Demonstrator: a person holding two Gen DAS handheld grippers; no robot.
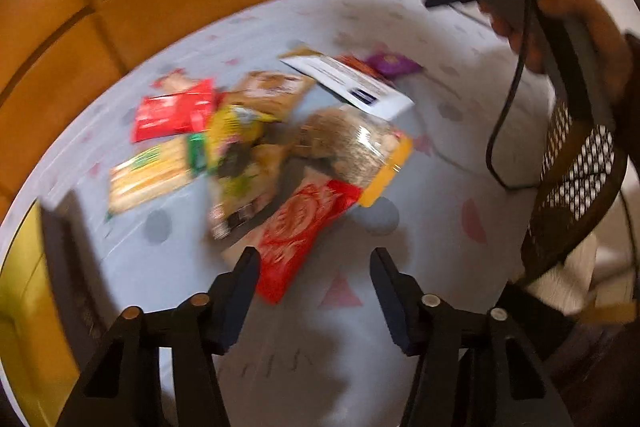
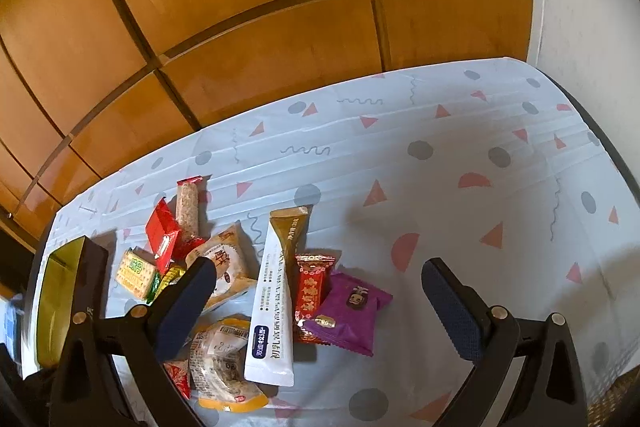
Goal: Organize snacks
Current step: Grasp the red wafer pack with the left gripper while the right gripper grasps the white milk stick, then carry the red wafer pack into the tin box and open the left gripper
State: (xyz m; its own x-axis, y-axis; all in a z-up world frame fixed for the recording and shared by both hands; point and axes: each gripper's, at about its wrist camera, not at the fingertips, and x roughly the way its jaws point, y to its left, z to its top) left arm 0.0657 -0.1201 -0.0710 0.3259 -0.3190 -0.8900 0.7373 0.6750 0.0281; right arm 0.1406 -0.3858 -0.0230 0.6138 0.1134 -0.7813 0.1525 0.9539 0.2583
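Note:
A pile of snack packets lies on a pale patterned tablecloth (image 2: 460,155). In the blurred left wrist view my left gripper (image 1: 314,259) hangs open just above the cloth. The near end of a red packet (image 1: 304,227) reaches in beside its left finger, and no pad presses on it. Behind that packet lie a clear bag with a yellow edge (image 1: 352,143) and a white sachet (image 1: 352,85). My right gripper (image 2: 318,267) stands wide open over the white and gold sachet (image 2: 276,307), a red candy packet (image 2: 314,287) and a purple packet (image 2: 348,311). It holds nothing.
A black box with a gold lining (image 2: 60,303) stands at the left end of the table. Orange wood wall panels (image 2: 240,27) rise behind the table. A dark mesh-backed chair (image 1: 580,179) and a black cable (image 1: 508,107) are on the right. A hand (image 1: 592,27) holds the right gripper.

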